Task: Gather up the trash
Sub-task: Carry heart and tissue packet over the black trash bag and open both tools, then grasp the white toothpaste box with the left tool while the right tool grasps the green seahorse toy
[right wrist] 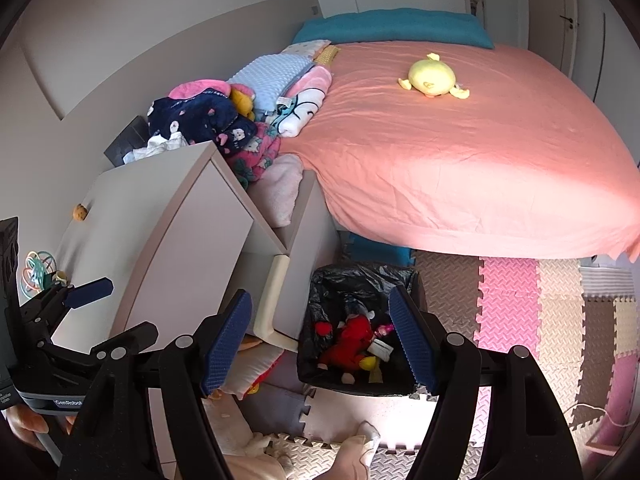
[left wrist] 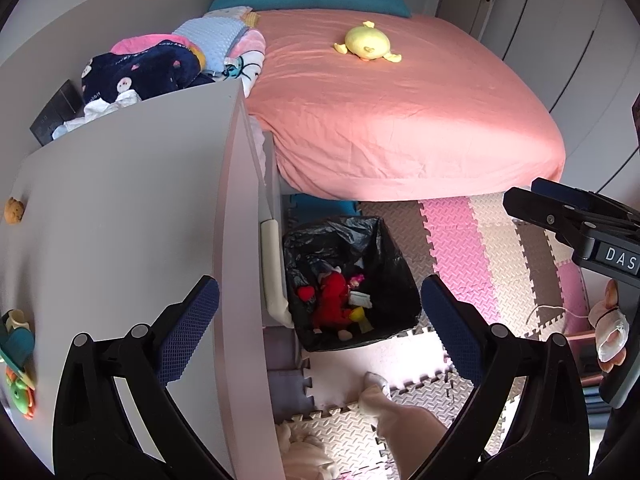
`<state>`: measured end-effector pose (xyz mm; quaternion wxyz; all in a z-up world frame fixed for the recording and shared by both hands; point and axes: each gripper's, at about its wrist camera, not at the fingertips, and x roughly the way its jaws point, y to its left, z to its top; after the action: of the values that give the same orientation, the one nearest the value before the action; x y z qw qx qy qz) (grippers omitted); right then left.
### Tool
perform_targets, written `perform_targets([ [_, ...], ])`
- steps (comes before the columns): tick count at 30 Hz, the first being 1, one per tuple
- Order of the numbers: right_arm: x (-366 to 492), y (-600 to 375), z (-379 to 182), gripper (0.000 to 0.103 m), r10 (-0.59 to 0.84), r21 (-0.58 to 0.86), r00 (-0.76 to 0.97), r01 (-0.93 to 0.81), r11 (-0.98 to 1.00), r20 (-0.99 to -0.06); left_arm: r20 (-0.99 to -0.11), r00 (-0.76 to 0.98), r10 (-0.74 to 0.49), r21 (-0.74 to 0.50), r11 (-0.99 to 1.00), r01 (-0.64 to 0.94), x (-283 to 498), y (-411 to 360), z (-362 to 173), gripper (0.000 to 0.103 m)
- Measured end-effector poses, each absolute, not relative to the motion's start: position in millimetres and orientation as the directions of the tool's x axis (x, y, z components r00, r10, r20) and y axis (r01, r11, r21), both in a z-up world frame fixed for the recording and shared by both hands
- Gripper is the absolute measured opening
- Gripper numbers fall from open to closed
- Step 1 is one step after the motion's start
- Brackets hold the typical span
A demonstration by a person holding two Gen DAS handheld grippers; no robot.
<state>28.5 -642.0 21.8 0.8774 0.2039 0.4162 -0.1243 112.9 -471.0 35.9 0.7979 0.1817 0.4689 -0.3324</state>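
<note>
While both grippers hang over the trash bin (left wrist: 352, 280), nothing sits between either pair of pads. The bin is a black-bagged box on the foam floor mat (left wrist: 460, 240), wedged just beside the white dresser (left wrist: 120, 200) and near the foot of the pink bed (left wrist: 400, 120). Already inside: a red plush toy (left wrist: 334, 300), a small yellow piece and a scrap of white paper.

From the left gripper (left wrist: 320, 332) the bin lies straight ahead and below, framed between the two fingers; its left finger overlaps the dresser top in view, contact not clear. Jaws stand wide, holding nothing.

From the right gripper (right wrist: 320, 344) the bin (right wrist: 360, 320) is also directly below, with the red plush toy (right wrist: 350, 340) between the pads in view but well under them, no touch. Jaws are partly spread, empty.

Neither hand is clearly nearer to the bin; both aim steeply down at it. Judging by this, the drop looks done.

Next candidates are judged only: toys at the dresser's left edge (left wrist: 16, 344) are nearest the left gripper. A person's socked foot (left wrist: 376, 384) stands on the mat just short of the bin.
</note>
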Motion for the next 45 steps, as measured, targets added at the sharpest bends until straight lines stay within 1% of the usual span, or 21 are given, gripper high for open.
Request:
perform_targets([
  [5, 29, -627, 34, 0.072, -0.060, 0.231, 0.630, 0.369, 0.900, -0.774, -0.861, 0.343, -0.376, -0.038, 0.719, 0.694, 114, -458, 43, 0.097],
  [11, 34, -598, 49, 0.072, -0.040, 0.223, 0.651, 0.317, 0.922, -0.758, -0.846, 0.362, -0.391, -0.048, 0.733, 0.678, 111, -427, 55, 0.097],
  [15, 40, -572, 57, 0.072, 0.009, 0.262, 0.676, 0.274, 0.925, -0.737, -0.836, 0.384, -0.392, -0.046, 0.747, 0.663, 109, -398, 63, 0.097],
  [17, 45, -554, 61, 0.072, 0.040, 0.276, 0.684, 0.240, 0.931, -0.729, -0.829, 0.403, -0.388, -0.038, 0.758, 0.651, 107, -378, 69, 0.097],
  [24, 70, -470, 73, 0.072, 0.129, 0.243, 0.670, 0.079, 0.967, -0.731, -0.817, 0.455, -0.354, -0.023, 0.808, 0.588, 107, -301, 81, 0.097],
  [38, 117, -297, 82, 0.072, 0.358, 0.254, 0.559, -0.257, 0.932, -0.748, -0.814, 0.531, -0.236, -0.022, 0.926, 0.378, 110, -118, 86, 0.097],
  [45, 143, -231, 79, 0.072, 0.427, 0.286, 0.491, -0.338, 0.897, -0.759, -0.808, 0.566, -0.163, 0.010, 0.957, 0.290, 115, -44, 86, 0.097],
])
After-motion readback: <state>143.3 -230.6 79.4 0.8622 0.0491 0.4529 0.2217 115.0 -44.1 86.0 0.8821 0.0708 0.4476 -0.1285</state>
